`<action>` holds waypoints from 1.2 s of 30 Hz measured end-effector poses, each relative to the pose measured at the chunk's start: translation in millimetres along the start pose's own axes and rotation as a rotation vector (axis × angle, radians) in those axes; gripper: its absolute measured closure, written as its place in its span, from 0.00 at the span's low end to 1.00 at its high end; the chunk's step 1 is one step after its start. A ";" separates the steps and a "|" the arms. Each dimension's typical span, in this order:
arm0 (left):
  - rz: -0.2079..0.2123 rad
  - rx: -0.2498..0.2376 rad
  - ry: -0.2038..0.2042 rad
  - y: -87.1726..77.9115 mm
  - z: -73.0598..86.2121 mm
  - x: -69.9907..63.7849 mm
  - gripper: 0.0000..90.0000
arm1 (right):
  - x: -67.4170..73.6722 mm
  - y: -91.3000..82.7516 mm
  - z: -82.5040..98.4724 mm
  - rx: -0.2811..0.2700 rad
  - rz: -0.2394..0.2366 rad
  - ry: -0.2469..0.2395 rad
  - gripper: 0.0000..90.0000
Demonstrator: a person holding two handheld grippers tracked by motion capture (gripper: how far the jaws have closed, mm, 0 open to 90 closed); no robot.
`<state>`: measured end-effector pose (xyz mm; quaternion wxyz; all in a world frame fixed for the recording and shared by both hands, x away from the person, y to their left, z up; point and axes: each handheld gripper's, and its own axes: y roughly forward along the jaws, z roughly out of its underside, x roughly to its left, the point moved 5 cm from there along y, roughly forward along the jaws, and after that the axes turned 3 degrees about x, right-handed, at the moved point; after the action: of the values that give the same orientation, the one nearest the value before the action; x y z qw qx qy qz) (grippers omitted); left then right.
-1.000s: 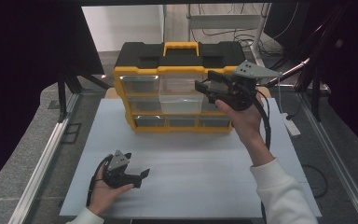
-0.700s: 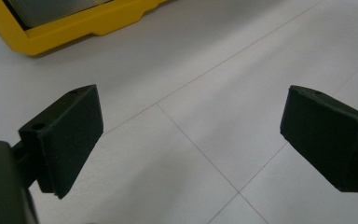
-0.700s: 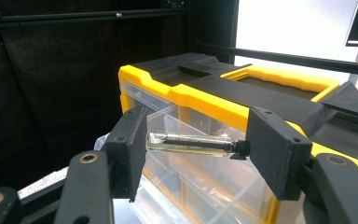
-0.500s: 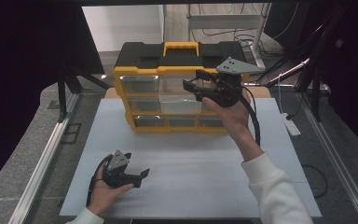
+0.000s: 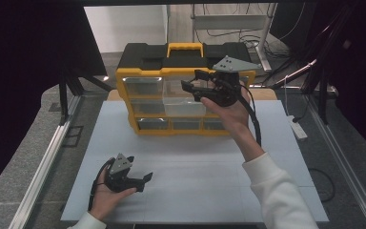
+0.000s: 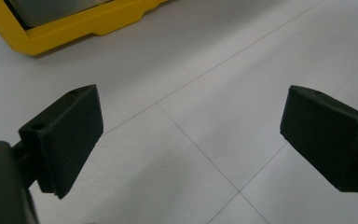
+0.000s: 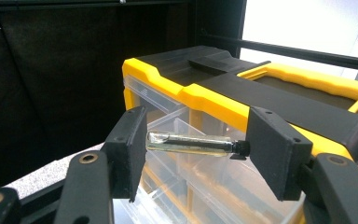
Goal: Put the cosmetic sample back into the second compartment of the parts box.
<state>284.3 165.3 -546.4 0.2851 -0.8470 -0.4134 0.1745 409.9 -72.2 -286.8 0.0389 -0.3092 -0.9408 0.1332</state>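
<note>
A yellow and black drawer organizer (image 5: pixel 171 71) stands at the back of the white table (image 5: pixel 195 167). Its middle clear drawer (image 5: pixel 185 107) is pulled out. My right gripper (image 5: pixel 193 81) hovers just above that drawer, pointing left. In the right gripper view, my right gripper (image 7: pixel 193 149) is shut on a small glass vial (image 7: pixel 193 143) with a black cap. The vial is held end to end between the pads, over the open drawer (image 7: pixel 205 191). My left gripper (image 5: pixel 144 182) rests on the table at the front left. Its jaws (image 6: pixel 191 135) stand wide open with nothing between them.
The organizer's yellow base (image 6: pixel 74 28) lies ahead of the left gripper. A white power strip (image 5: pixel 298 128) lies off the table's right edge. Metal rails (image 5: pixel 43 167) run along both sides. A cable trails from the right gripper down past the forearm.
The right gripper has moved left along the organizer's front, from its right end to above the pulled-out middle drawer, still holding the vial. The left gripper has stayed put.
</note>
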 end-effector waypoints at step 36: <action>-0.003 0.002 -0.004 0.4 0.3 -2.6 0.07 | -19.4 -64.9 39.6 0.019 0.013 0.023 0.20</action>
<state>282.8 163.1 -546.7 0.2855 -0.8455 -0.4153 0.1763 382.3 -142.8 -306.9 0.0517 -0.3162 -0.9371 0.1386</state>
